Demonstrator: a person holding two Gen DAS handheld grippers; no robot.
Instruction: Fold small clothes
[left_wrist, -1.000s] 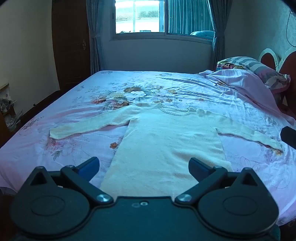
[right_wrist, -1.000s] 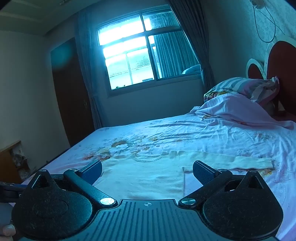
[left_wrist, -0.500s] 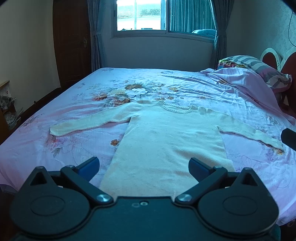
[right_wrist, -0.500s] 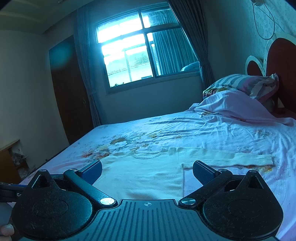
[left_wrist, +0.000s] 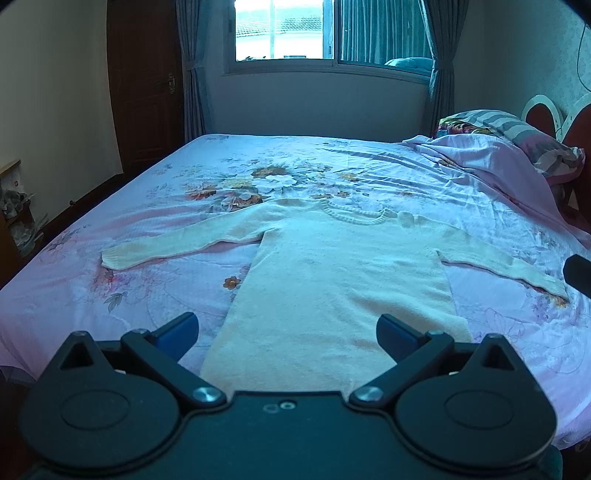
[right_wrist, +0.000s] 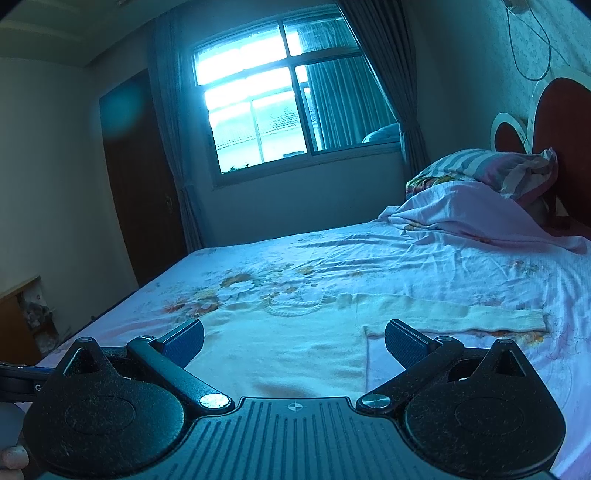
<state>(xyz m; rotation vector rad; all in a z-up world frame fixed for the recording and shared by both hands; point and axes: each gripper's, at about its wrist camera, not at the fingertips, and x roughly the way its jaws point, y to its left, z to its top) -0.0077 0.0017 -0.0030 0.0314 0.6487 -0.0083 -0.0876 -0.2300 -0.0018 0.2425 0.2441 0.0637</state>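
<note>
Right now a cream knitted sweater (left_wrist: 332, 280) lies flat and face up on the bed (left_wrist: 184, 280), sleeves spread out to either side, hem toward the near edge, nothing folded yet. The left hand-held gripper (left_wrist: 287, 326) hovers above the hem with its fingers spread wide and nothing between them; the right hand-held gripper (right_wrist: 294, 336) is likewise spread and empty, held low over the sweater's right side near the armpit, with the right sleeve (right_wrist: 461, 317) stretching away toward the pillow (right_wrist: 487, 173). The main risk, as I judge it, is pinching the floral bedsheet (left_wrist: 369, 173) together with the knit: both are soft and thin, and the sheet already shows loose creases, so a deep bite could drag it up and skew the fold. A grasp on only the top layer of the body could also let front and back slide apart, leaving a lumpy edge. The knit looks fuzzy and limp, with a ribbed round collar (left_wrist: 354, 216) and ribbed cuffs; the long left sleeve (left_wrist: 177, 245) will probably sag and twist when lifted. The sheet is smooth, pale pink, printed with flowers.
</note>
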